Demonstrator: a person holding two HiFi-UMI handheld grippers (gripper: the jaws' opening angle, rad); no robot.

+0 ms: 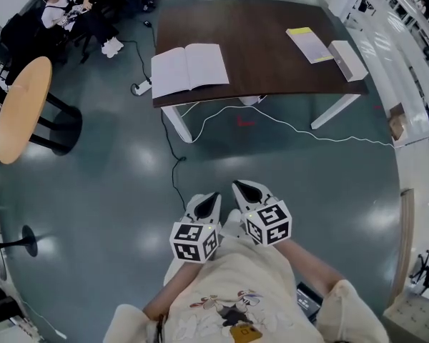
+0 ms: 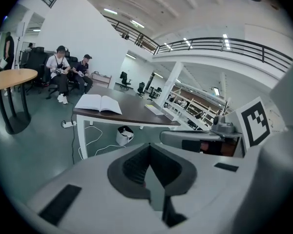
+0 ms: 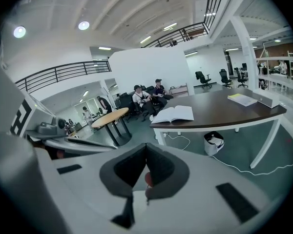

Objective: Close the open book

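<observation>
Approach step: the book (image 1: 189, 68) lies open at the table's (image 1: 272, 56) near corner, well apart from the left tongs (image 1: 209, 204) and right tongs (image 1: 247, 191). Both are pressed together and empty. Next move, I judge: get within reach of one cover.

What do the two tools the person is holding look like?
The left tool and right tool are both white with pointed tips and dark grey padding inside. Each carries a cube with black-and-white square markers. The person wears a cream top with a cartoon print.
</observation>
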